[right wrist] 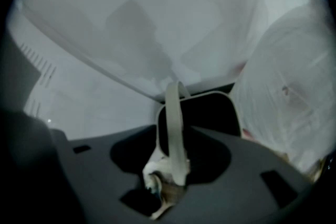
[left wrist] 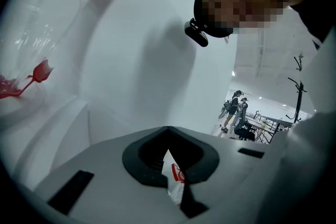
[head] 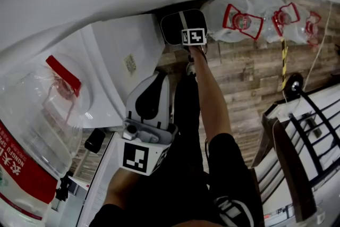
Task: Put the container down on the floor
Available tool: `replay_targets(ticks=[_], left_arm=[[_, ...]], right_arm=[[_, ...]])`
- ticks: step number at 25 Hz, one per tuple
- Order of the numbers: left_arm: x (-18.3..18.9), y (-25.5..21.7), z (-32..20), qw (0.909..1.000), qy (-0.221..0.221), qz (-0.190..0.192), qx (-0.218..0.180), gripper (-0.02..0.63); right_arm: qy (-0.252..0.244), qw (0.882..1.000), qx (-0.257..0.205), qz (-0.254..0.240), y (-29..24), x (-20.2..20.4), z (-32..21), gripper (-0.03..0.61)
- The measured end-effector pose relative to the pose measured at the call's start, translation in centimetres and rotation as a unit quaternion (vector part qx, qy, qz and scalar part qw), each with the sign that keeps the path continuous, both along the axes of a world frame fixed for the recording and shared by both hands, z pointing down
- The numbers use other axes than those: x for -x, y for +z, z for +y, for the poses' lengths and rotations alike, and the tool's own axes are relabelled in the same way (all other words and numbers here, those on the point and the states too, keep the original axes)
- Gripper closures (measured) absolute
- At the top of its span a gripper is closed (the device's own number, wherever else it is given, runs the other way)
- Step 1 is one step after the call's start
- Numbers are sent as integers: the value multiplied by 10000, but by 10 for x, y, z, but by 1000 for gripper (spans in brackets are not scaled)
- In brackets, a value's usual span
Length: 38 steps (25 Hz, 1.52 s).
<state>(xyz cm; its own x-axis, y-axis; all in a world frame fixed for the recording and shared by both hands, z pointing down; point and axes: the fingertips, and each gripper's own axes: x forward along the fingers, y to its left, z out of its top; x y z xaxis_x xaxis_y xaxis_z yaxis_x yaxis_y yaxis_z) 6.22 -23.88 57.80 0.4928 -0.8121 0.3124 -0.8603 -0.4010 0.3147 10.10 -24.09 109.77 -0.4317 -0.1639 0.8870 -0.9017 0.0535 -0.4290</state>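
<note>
A clear water container [head: 234, 18] with a red handle stands on the wooden floor [head: 244, 82] at the top of the head view. My right gripper [head: 181, 23] hangs low just left of it, pointing steeply down. In the right gripper view the container [right wrist: 294, 92] fills the right side, beside the jaws and not between them. The right gripper [right wrist: 173, 165] has its jaws apart, and a pale strap [right wrist: 174, 123] runs up through the gap. My left gripper [head: 151, 98] is held higher, against a white casing [head: 122, 50]. Its jaws [left wrist: 170, 165] show only a dark hollow.
A large jug with a red label [head: 29, 141] sits close at the left, also in the left gripper view [left wrist: 31, 34]. More jugs [head: 289, 18] stand on the floor at the top right. A black metal rack [head: 313, 130] is at the right. People [left wrist: 236, 110] stand far off.
</note>
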Motion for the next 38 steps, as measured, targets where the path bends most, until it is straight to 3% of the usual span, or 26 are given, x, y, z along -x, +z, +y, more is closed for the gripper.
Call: replay_targets(ticks=[8,14,24,29,38], left_arm=[[16,-20,12,9999,-47,68,-127,586],[28,-50,32,9996,-39,206,-208,586],[54,-100,65,9992,207,105,-325,586],[71,-129,79,9984,394,46,-396,586],[91,-164,97,9978,392,212,-482,586]], right_arm=[[-13,9998,-127,174,-33,-8,1,382],[114,9992,-283,261,-87,-22,12,382],[475,9943,-939,193,-238,-21,46,403],[678,9885,-1336,204,-323,-25,65,457],[997,9657,-2379,296,-467,-40,77,523]])
